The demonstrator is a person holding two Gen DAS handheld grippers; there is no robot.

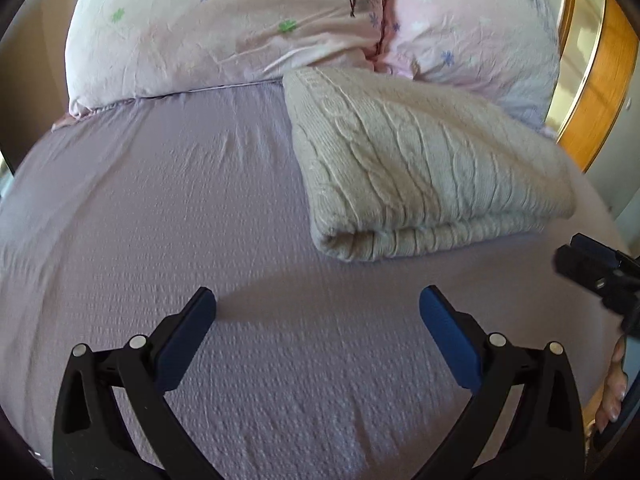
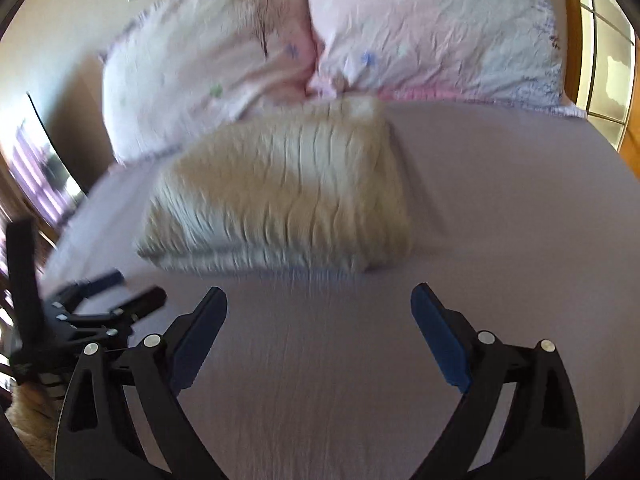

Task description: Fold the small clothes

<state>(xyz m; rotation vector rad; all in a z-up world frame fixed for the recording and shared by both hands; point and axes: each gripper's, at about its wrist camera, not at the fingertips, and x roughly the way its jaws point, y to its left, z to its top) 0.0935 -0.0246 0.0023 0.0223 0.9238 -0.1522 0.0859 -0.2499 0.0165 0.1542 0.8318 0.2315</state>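
Note:
A cream cable-knit sweater (image 1: pixel 424 172) lies folded into a thick rectangle on the lilac bed sheet (image 1: pixel 180 208), just below the pillows. It also shows, blurred, in the right wrist view (image 2: pixel 288 192). My left gripper (image 1: pixel 318 300) is open and empty, above bare sheet, nearer than the sweater and to its left. My right gripper (image 2: pixel 318 300) is open and empty, above the sheet in front of the sweater. The right gripper shows at the right edge of the left wrist view (image 1: pixel 596 268). The left gripper shows at the lower left of the right wrist view (image 2: pixel 120 292).
Two pink flowered pillows (image 1: pixel 224 28) (image 1: pixel 472 32) lie at the head of the bed. A wooden frame with glass (image 1: pixel 596 72) stands to the right. A wall and window (image 2: pixel 36 168) are at the left.

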